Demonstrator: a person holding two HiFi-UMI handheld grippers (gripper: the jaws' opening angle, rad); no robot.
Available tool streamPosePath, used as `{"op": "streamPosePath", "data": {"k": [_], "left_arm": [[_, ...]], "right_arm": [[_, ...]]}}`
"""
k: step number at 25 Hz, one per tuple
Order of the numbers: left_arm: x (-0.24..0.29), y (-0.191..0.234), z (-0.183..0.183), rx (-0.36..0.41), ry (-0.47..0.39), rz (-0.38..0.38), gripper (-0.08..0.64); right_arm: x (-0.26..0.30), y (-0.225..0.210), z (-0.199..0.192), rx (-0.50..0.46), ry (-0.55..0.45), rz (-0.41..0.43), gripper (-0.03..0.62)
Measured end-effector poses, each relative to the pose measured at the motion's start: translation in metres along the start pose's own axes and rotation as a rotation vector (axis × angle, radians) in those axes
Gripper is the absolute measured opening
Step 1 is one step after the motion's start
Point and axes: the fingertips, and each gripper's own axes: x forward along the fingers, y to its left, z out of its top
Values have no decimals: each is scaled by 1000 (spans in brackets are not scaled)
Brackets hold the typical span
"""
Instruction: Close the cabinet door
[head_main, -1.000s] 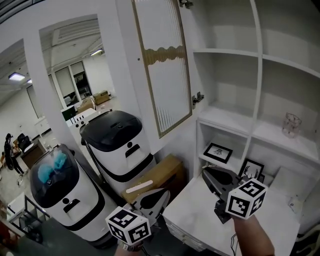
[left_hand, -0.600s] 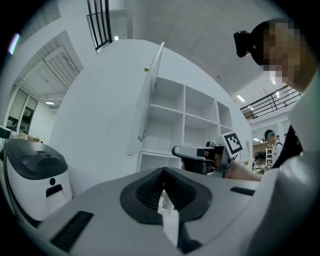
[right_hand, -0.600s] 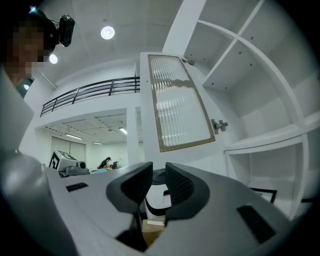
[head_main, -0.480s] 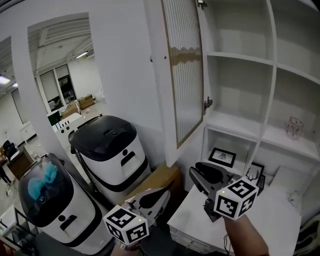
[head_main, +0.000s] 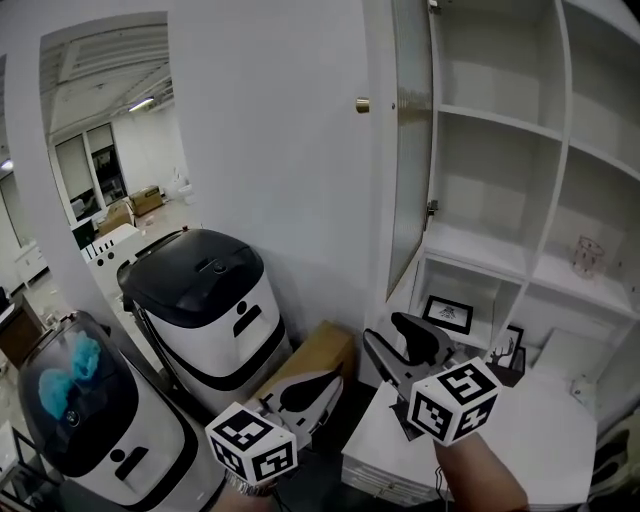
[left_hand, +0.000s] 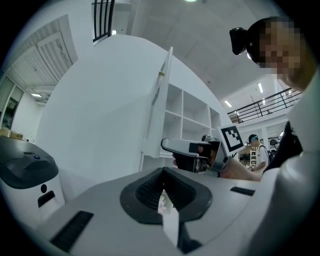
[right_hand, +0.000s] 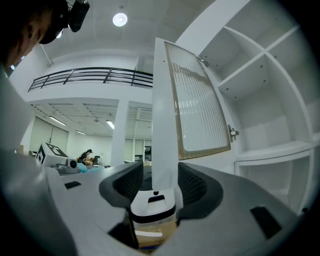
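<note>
The cabinet door (head_main: 408, 170) is standing open, swung well out from the left edge of the cabinet (head_main: 500, 60). It is hanging upright there on a hinge (head_main: 432, 208). It is showing a white frame around a ribbed, frosted pane with tan trim. A small brass knob (head_main: 362, 104) is sticking out near its free edge. In the head view it is appearing almost edge-on.

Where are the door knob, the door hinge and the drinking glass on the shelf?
door knob (head_main: 362, 105), head view, on its round brass face.
door hinge (head_main: 432, 209), head view, on the metal bracket.
drinking glass (head_main: 588, 254), head view, on its clear side wall.
</note>
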Motion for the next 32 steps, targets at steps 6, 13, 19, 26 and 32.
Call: {"op": "streamPosePath", "data": {"k": [6, 13, 19, 26, 32], "left_arm": [[-12, 7, -5, 8, 14, -49, 5], [-26, 17, -5, 5, 9, -58, 5], [-19, 17, -5, -8, -1, -78, 5], [-2, 10, -14, -22, 17, -108, 5], [21, -8, -19, -25, 34, -158, 5]], "right_arm": [[17, 4, 0, -61, -11, -133, 206], [24, -7, -2, -174, 6, -294, 202], [21, -11, -1, -122, -10, -268, 201], [9, -15, -1, -115, -20, -246, 199], [-17, -28, 1, -101, -27, -252, 200]]}}
